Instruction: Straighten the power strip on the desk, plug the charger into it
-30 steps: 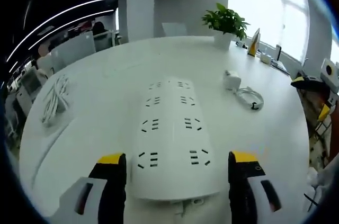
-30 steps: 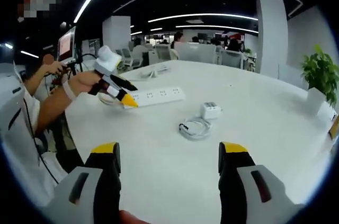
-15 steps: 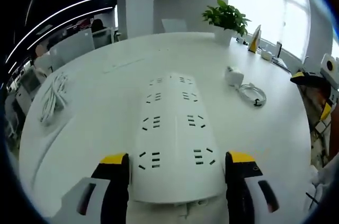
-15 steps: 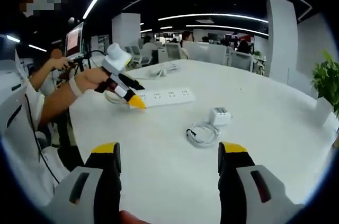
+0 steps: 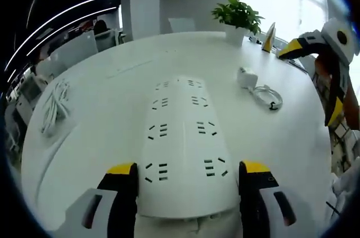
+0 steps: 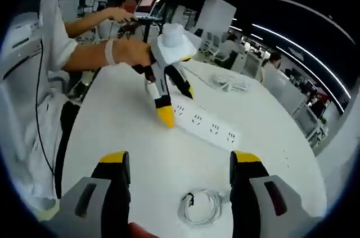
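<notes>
Left tongs (image 5: 185,173) open, straddling long white plastic power strip (image 5: 183,148): clamp squarely, then rotate. Right tongs (image 6: 178,162) released, empty.

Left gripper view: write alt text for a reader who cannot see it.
A white power strip lies lengthwise on a white desk between the left gripper's open yellow-tipped jaws. A white charger with coiled cable lies beyond to its right.

Left view hugs the power strip (image 5: 183,142); right view faces it from afar
</notes>
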{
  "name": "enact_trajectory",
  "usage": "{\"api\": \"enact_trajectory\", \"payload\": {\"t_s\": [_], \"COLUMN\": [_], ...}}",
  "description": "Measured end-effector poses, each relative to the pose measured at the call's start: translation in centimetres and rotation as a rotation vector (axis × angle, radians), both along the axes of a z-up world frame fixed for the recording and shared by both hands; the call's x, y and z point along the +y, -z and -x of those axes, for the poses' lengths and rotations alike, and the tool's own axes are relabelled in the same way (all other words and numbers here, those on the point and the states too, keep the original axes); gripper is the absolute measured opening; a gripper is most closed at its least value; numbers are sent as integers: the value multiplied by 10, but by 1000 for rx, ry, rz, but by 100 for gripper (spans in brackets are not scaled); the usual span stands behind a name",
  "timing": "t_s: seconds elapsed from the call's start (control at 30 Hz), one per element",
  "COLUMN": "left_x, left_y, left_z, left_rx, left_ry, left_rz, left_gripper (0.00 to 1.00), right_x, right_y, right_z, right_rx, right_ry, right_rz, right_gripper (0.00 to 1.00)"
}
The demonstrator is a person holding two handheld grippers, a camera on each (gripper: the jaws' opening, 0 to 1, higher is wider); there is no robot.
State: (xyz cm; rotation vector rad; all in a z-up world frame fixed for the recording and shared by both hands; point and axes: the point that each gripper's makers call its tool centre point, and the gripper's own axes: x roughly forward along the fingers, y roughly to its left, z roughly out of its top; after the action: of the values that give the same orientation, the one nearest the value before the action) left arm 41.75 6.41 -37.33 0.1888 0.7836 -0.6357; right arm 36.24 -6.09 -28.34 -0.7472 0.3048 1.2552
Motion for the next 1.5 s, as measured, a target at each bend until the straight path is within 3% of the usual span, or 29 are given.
{"api": "enact_trajectory", "payload": {"t_s": [0.07, 0.2, 0.5, 0.83, 1.17, 1.5], "left_x": [0, 0, 1, 3, 2, 0], "left_y": [0, 1, 1, 2, 1, 1], "left_z": [1, 2, 5, 6, 7, 9], "left_rx": [0, 6, 10, 12, 9, 5], "left_ry": [0, 1, 2, 2, 1, 1], "left_rz": [-1, -8, -17, -21, -21, -19], "left_gripper": [74, 74, 74, 74, 74, 74], "right_x": [9, 14, 28, 35, 47, 61], "right_y": [3, 8, 13, 15, 28, 42], "right_z": [-8, -30, -64, -80, -107, -113], "right_rx": [-14, -67, -43, -44, -56, -67], "right_ry": [-74, -124, -151, -176, -222, -291], "right_rz": [41, 137, 195, 231, 335, 410], "right_gripper": [71, 71, 71, 71, 71, 72]}}
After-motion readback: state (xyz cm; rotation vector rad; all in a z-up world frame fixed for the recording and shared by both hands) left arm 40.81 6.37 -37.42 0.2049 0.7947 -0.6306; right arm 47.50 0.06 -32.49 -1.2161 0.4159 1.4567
